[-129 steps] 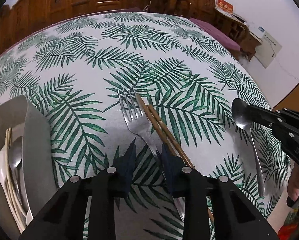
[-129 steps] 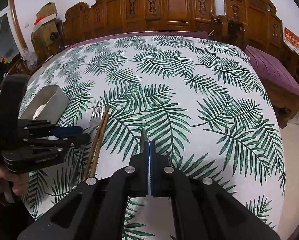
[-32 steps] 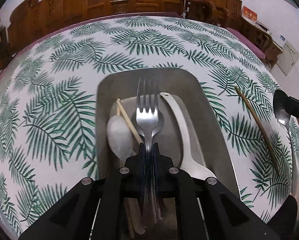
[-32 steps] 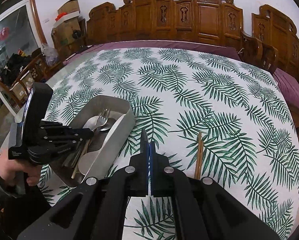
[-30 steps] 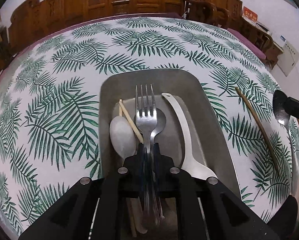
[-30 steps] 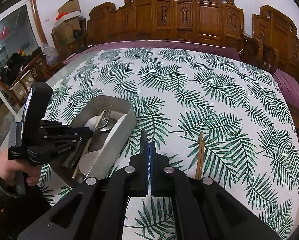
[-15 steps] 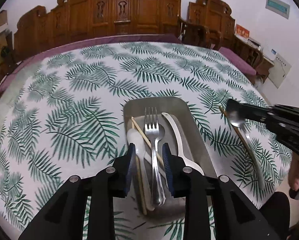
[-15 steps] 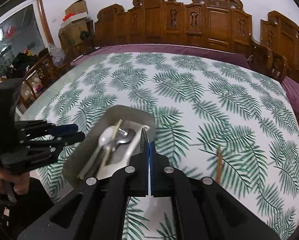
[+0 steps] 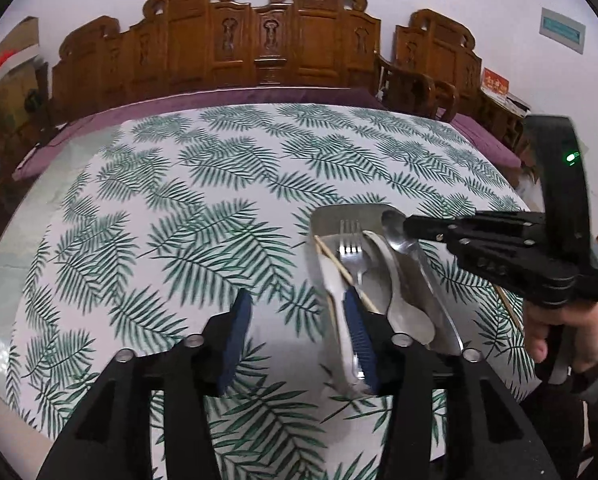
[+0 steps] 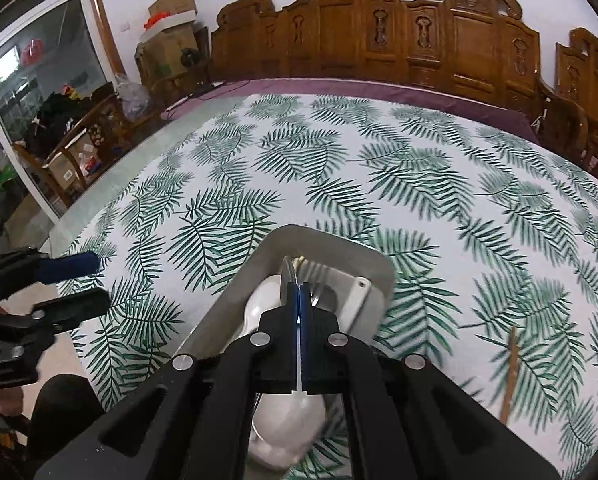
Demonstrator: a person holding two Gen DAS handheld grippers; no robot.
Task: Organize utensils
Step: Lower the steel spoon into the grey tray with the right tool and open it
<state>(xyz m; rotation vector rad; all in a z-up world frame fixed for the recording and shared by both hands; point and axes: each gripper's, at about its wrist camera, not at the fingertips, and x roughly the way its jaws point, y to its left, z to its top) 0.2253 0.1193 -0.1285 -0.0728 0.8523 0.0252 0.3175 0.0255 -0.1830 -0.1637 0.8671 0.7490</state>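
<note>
the left gripper (image 9: pixel 295 328) has its two blue-padded fingers wide apart and holds nothing; it hangs above the leaf-print tablecloth (image 9: pixel 203 184), just to the left of the metal tray (image 9: pixel 327 216). the right gripper (image 10: pixel 299 308) is closed tight on the thin handle of a metal spoon (image 9: pixel 397 230). in the left wrist view the spoon bowl is over the far right part of the tray, and the gripper reaches in from the right side, with the person's hand (image 9: pixel 571 328) on the grip.

inside the tray lie a fork (image 9: pixel 351 246) with its tines toward the far end, a white spoon (image 9: pixel 395 280) beside it, a white plastic utensil (image 9: pixel 331 280) on the left, and one thin chopstick (image 9: pixel 339 268) lying diagonally across them.

one more wooden chopstick (image 10: pixel 509 376) lies on the tablecloth, to the right of the tray and apart from it. carved wooden chairs (image 10: pixel 419 36) stand behind the table.
</note>
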